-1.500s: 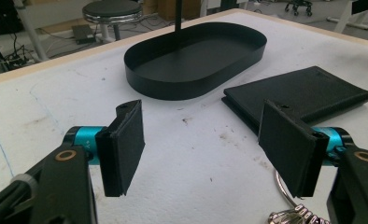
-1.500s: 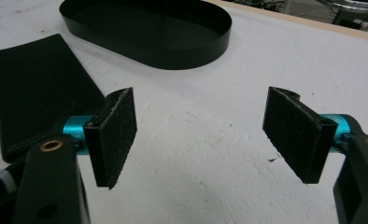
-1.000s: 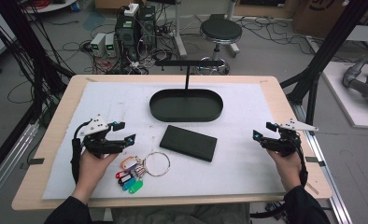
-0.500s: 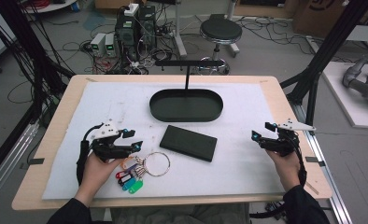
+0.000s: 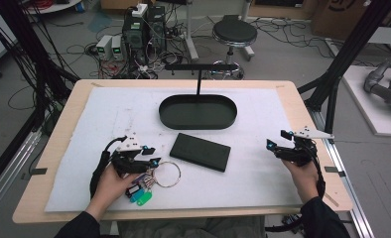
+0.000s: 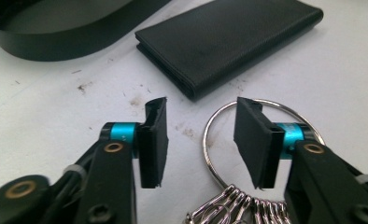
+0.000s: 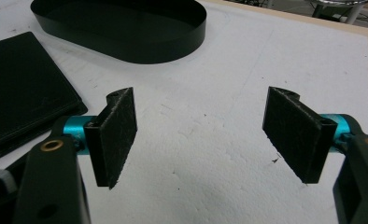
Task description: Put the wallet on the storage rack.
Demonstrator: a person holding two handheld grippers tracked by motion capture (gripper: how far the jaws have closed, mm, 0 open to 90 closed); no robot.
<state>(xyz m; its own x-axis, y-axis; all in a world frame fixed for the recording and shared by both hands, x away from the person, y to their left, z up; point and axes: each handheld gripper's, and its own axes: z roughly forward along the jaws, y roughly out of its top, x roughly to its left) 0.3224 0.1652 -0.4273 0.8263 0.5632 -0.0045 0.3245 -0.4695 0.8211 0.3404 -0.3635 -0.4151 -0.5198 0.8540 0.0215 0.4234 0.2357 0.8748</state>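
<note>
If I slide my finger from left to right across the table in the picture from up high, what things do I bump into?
Left gripper → key ring with tags → black wallet → right gripper. The black oval tray sits farther back, above the wallet, so it is left out.

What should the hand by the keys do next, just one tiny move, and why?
Probably ease the left gripper down and forward a little, so its open jaws straddle the wire of the key ring. The ring lies flat on the white mat, partly behind one jaw, and nothing is held yet. The wallet lies farther off.
</note>
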